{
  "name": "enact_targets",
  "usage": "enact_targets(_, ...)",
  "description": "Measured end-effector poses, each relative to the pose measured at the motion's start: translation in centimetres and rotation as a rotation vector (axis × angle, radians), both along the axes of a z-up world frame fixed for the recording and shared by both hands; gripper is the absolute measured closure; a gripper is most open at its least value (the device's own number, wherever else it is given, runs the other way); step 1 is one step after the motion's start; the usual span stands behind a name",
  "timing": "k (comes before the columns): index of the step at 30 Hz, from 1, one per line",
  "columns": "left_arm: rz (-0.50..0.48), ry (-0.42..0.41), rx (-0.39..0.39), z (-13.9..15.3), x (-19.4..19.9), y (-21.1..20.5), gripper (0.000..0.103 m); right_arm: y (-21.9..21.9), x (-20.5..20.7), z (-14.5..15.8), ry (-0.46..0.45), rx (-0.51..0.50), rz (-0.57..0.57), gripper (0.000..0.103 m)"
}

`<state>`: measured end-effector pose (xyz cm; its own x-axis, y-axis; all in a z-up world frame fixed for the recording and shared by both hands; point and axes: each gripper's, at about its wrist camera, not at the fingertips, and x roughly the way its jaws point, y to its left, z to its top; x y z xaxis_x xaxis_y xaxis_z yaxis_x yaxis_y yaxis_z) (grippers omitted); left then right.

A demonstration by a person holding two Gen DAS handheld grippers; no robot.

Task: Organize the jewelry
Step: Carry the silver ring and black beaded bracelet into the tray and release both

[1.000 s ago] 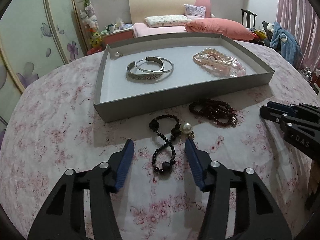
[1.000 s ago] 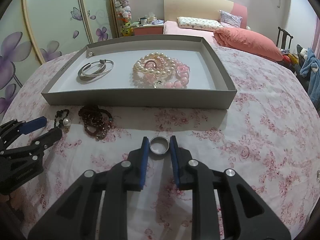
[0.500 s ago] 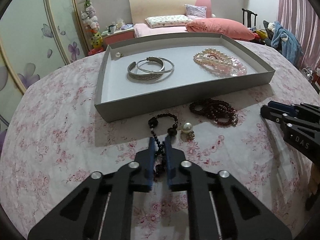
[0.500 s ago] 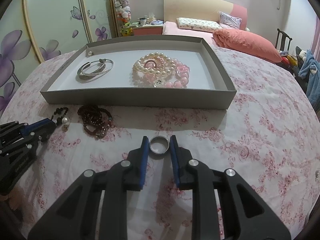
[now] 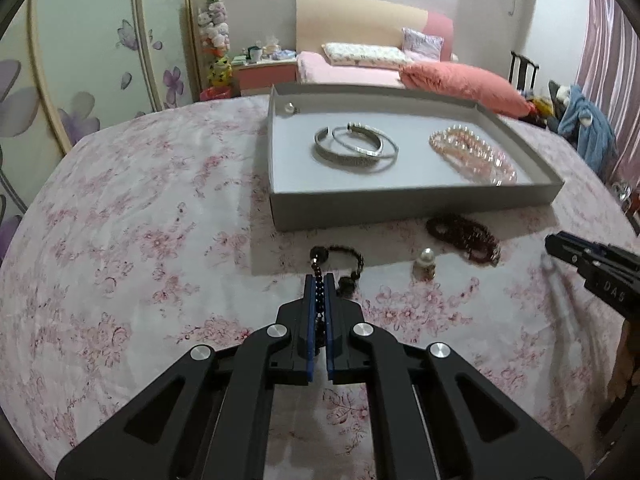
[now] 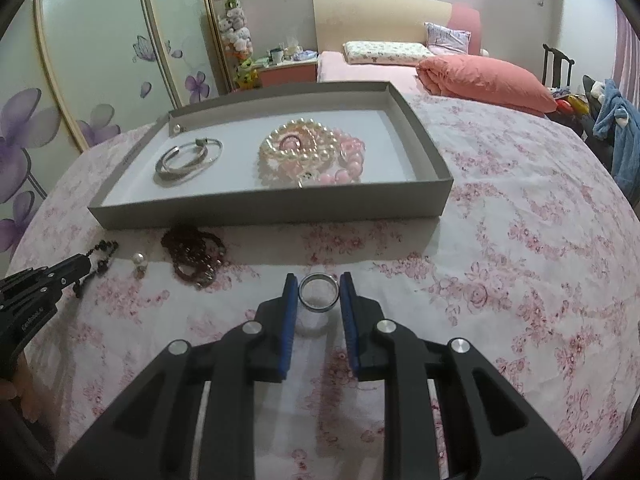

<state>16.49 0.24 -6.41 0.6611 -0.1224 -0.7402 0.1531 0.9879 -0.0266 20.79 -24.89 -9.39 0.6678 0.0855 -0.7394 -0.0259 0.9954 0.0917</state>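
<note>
Black-beaded bracelet (image 5: 338, 261): lower centre of the left wrist view, one strand pinched between the blue pads of the left claw (image 5: 319, 280), which is closed tight on it; the loop end lies on the floral-cloth surface (image 5: 132, 240) ahead of the tips. Silver ring (image 6: 318, 293): centre of the right wrist view, held between the pads of the right claw (image 6: 319, 280), narrowly parted around it. Grey tray (image 6: 264, 206): upper centre, on the same surface. Contents: silver bangles (image 6: 188, 158) at left, pearl and pink bead strands (image 6: 310, 154) at centre right, one small pearl piece (image 6: 176, 129) in the far left corner. Dark red bead bracelet (image 6: 196, 256): on the cloth just in front of the tray's near wall. Loose pearl earring (image 6: 139, 260): on the cloth between the black and red bracelets.
</note>
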Motion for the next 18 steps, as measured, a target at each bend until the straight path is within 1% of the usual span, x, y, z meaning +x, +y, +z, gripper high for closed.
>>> enact_targets(5, 0.006, -0.049, -0.042, 1.1, -0.5, 0.2, 0.098, 0.3, -0.6, 1.1, -0.051, 0.012, 0.000, 0.081)
enact_targets(8, 0.007, -0.096, -0.065, 2.0, -1.1, 0.2, 0.098, 0.4, -1.2, 2.1, -0.103, 0.019, -0.001, 0.082)
enact_targets(14, 0.000, -0.202, -0.092, 4.2, -2.2, 0.0, 0.098, 1.0, -2.5, 4.4, -0.238, 0.030, 0.002, 0.082)
enact_targets(18, -0.006, -0.244, -0.104, 5.1, -2.8, -0.2, 0.098, 1.2, -3.4, 5.7, -0.316, 0.031, 0.008, 0.081)
